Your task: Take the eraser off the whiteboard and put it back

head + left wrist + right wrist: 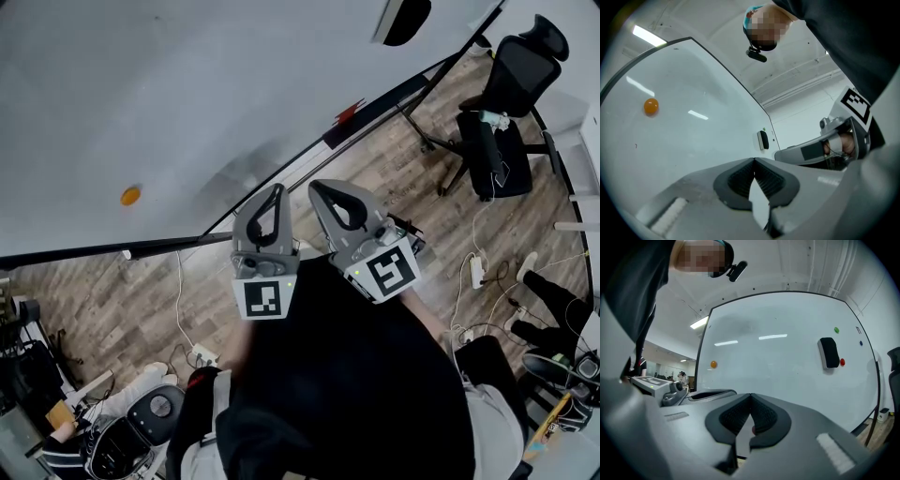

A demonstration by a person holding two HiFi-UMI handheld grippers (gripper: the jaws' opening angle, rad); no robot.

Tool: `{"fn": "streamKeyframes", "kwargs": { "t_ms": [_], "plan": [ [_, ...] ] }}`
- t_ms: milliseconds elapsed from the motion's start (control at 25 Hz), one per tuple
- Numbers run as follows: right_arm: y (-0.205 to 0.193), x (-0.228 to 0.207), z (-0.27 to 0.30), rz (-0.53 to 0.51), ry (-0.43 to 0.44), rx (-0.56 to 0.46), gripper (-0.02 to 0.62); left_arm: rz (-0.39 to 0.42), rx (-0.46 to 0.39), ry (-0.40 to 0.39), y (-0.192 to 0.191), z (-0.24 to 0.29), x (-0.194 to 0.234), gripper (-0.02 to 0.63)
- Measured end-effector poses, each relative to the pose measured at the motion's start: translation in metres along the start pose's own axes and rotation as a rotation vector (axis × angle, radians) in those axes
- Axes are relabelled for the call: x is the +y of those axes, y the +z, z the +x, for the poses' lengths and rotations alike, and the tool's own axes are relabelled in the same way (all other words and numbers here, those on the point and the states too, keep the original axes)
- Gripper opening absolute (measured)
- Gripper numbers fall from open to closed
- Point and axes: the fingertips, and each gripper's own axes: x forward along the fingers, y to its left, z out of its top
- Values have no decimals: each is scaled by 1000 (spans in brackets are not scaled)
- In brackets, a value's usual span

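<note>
The black eraser (405, 19) sticks to the whiteboard (187, 84) near its top edge. It also shows in the right gripper view, where the eraser (828, 352) sits right of centre beside a red magnet (842, 362), and small in the left gripper view as the eraser (762, 139). My left gripper (272, 192) and right gripper (323, 190) hang side by side in front of the board's lower edge, well short of the eraser. Both are shut with nothing between their jaws: the left gripper (754, 161) and the right gripper (750, 395) show their tips touching.
An orange magnet (130, 196) sits on the board's left part, and a green magnet (836, 330) above the eraser. A black office chair (506, 103) stands on the wooden floor at the right. Cables and a power strip (476, 272) lie on the floor.
</note>
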Motion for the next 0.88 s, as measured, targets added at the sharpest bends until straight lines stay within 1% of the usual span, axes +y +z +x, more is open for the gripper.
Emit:
{"fn": "streamKeyframes", "kwargs": {
  "t_ms": [280, 720, 880],
  "plan": [
    [3, 6, -3, 1, -2, -5, 0, 2, -6, -2, 5, -6, 0, 3],
    [-1, 2, 1, -12, -9, -5, 0, -5, 2, -1, -1, -7, 1, 3],
    [-4, 2, 3, -1, -5, 1, 0, -2, 4, 2, -5, -6, 2, 3]
  ]
}}
